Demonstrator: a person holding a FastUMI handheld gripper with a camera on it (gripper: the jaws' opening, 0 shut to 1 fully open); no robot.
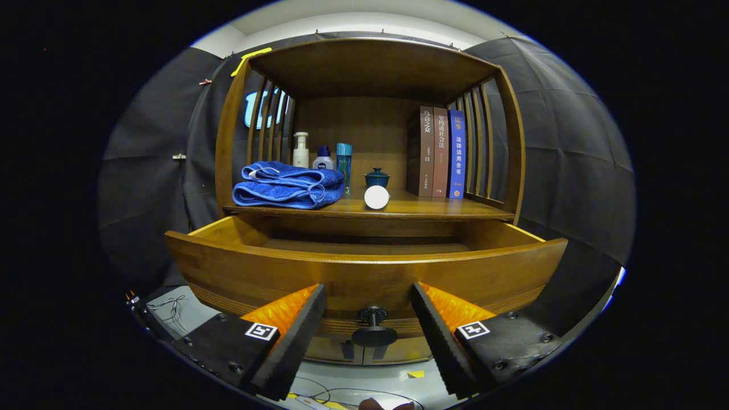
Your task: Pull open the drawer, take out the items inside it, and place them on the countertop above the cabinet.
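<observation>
Gripper view: drawer pulled open, knob between the fingers.
Jaws: released, touching nothing.
Table: three books, three bottles, one folded towel, one white cylinder, one lidded cup.
Writing: book spines too small to read.

Three books stand on the shelf with Chinese titles down their spines: the dark brown book reads 乌合之众, the blue book reads 法律适用全书, and the title on the middle book is too blurred to make out. The small bottle has a round brand mark. The claw is spread either side of the drawer knob, each finger carrying a square coded marker.
</observation>
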